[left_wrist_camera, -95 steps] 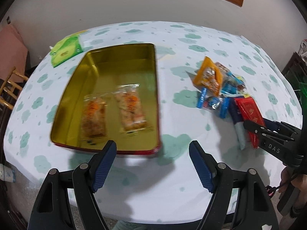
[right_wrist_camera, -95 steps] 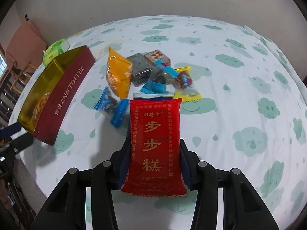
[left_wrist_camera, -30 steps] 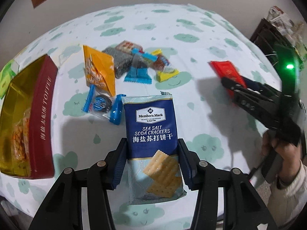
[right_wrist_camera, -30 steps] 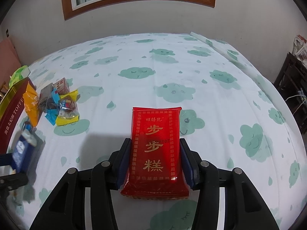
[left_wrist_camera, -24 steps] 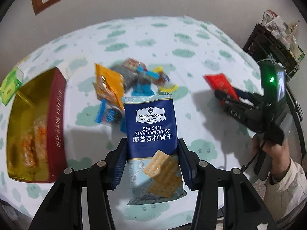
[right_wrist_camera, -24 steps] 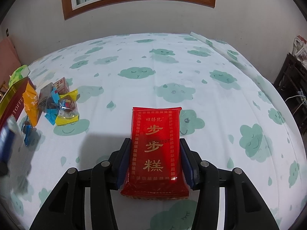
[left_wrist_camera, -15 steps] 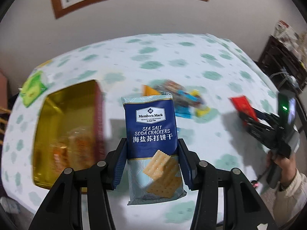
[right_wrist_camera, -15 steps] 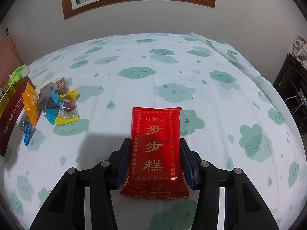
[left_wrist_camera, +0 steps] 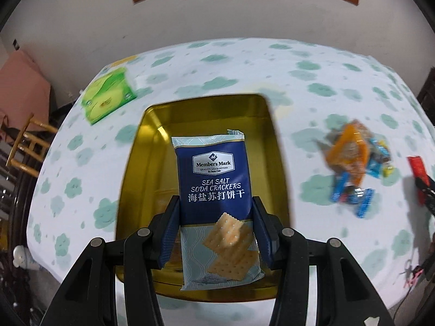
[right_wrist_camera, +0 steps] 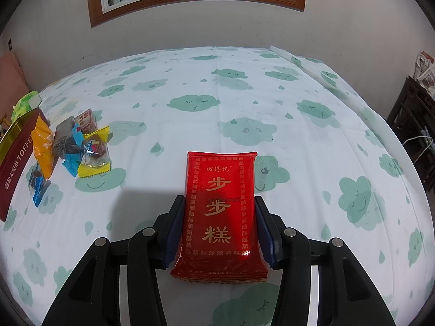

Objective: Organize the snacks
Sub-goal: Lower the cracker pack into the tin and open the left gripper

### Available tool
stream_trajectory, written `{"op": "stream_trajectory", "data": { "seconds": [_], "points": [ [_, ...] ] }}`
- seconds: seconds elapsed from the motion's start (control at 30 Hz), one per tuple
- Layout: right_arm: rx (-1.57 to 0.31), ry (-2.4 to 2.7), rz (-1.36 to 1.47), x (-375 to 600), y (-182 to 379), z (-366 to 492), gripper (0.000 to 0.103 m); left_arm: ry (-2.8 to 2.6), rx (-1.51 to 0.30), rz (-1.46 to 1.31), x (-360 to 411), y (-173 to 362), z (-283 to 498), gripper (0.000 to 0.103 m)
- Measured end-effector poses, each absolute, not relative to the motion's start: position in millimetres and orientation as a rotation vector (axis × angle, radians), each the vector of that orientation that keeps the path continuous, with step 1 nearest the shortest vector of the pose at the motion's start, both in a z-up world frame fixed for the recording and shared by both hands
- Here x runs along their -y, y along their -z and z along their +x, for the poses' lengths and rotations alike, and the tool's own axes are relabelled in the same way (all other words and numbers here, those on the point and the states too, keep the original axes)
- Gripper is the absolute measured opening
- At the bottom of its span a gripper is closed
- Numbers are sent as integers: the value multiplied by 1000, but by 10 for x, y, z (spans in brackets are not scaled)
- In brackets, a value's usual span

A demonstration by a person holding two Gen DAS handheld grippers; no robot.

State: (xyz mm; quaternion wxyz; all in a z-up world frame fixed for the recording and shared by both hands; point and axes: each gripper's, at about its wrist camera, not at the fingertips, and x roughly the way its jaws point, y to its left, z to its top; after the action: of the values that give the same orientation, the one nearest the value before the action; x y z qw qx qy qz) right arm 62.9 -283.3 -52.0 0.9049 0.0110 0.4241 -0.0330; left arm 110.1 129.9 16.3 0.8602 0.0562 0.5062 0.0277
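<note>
A: Start near; what do the left tongs [left_wrist_camera: 216, 233] hold?

B: They are clenched on the cracker pack [left_wrist_camera: 216, 190], pads pressed to both its long edges; the pack hangs above the gold tin [left_wrist_camera: 141, 163], which now fills the middle of the left view.

A: That is new, then?

B: Yes; a second ago the tin sat at the left edge of that view and the loose pile lay straight ahead; the pack has since been carried across to the tin; I judge only the lowering and letting go are left for this one.

A: And the right tongs [right_wrist_camera: 218, 233]?

B: Clamped on the red pack [right_wrist_camera: 220, 206], in the same place above the bare cloth of the table [right_wrist_camera: 244, 95] as a second ago; it looks to be waiting its turn.

A: Count for me, near to far.

B: Two packs in tongs, one each; one tin; what already lies in the tin is hidden behind the cracker pack; the snack pile [right_wrist_camera: 70, 144] beyond holds one orange bag [right_wrist_camera: 42, 146], one yellow-ended sweet and several blue and dark wrappers, roughly seven or eight pieces, too overlapped to count surely; one green box [left_wrist_camera: 108, 97] at the far corner.
</note>
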Motion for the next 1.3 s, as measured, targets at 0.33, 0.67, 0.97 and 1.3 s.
{"op": "stream_trajectory", "data": {
  "seconds": [0.33,0.67,0.97,1.3],
  "points": [
    [-905,75,19,2832,513,665,51,-64,-1129,129,-1617,155,1093,46],
    [-1008,110,37,2854,479,796,53,-94,-1142,161,-1816,296,1077,45],
    [-1050,133,50,2849,459,836,52,-89,-1150,147,-1900,383,1077,45],
    [-1050,193,14,2720,442,843,46,-93,-1141,126,-1922,376,1069,49]
  ]
}}
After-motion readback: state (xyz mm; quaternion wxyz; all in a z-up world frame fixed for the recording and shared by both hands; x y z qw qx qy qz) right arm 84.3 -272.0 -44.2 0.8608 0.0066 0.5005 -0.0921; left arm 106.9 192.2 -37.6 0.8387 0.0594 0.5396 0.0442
